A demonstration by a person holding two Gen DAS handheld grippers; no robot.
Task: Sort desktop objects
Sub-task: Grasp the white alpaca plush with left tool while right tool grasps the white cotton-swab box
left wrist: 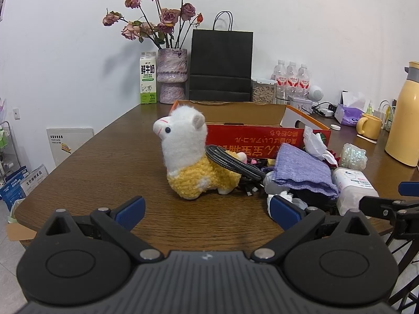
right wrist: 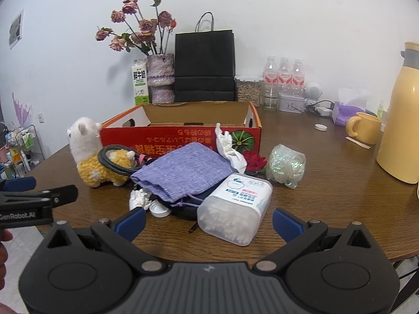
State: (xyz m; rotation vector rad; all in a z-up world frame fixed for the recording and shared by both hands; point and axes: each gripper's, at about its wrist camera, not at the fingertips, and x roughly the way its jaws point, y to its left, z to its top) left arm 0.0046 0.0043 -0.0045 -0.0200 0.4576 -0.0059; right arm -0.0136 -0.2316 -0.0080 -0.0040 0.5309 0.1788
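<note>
While both grippers gape: one alpaca plush (left wrist: 189, 157), three bottles (right wrist: 284, 72).

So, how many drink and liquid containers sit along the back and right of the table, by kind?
Water bottles: 3
Milk carton: 1
Yellow mug: 1
Yellow thermos jug: 1
Total: 6

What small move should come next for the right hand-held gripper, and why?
Probably ease the right hand-held gripper forward and close on the cotton swab box. It is open and empty, and the box lies directly ahead between its fingers, nearest in the pile and uncovered. The red cardboard box behind stands open.
</note>
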